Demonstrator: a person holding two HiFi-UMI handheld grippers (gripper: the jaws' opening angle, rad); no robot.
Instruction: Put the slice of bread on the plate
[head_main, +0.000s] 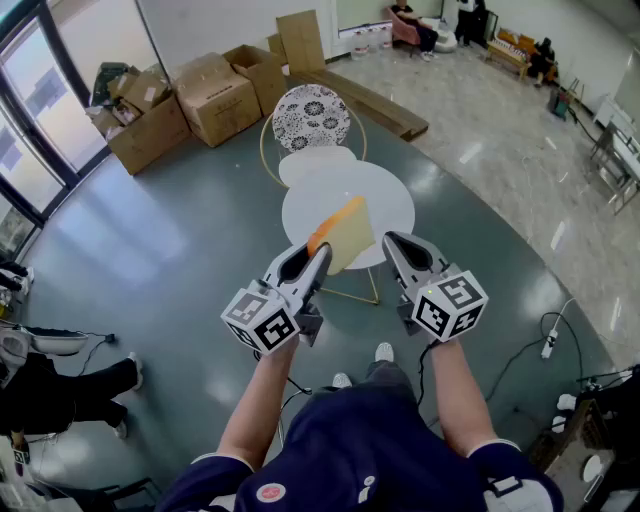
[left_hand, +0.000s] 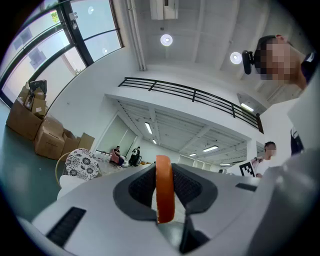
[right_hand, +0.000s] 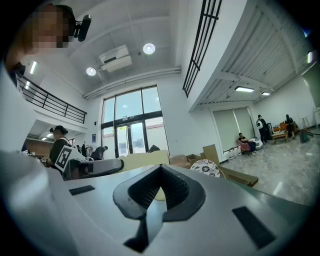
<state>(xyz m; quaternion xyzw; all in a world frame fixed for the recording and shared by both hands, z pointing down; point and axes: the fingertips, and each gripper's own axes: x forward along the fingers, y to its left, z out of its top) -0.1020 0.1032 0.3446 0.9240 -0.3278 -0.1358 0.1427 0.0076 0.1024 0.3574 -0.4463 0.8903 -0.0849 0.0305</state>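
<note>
A slice of bread (head_main: 347, 233), pale yellow with an orange crust, is held in the air over the white round table (head_main: 385, 200). My left gripper (head_main: 322, 252) is shut on its near corner. In the left gripper view the orange crust (left_hand: 164, 192) stands edge-on between the dark pads. My right gripper (head_main: 393, 241) hovers just right of the slice, apart from it, with its jaws together and nothing in them. The right gripper view shows the slice (right_hand: 145, 159) as a cream slab at the left. I cannot make out a plate in any view.
A chair with a black-and-white patterned back (head_main: 312, 116) and white seat (head_main: 315, 162) stands behind the table. Cardboard boxes (head_main: 190, 100) are stacked by the windows at the back left. A person (head_main: 60, 385) sits on the floor at the left; cables (head_main: 545, 340) lie at the right.
</note>
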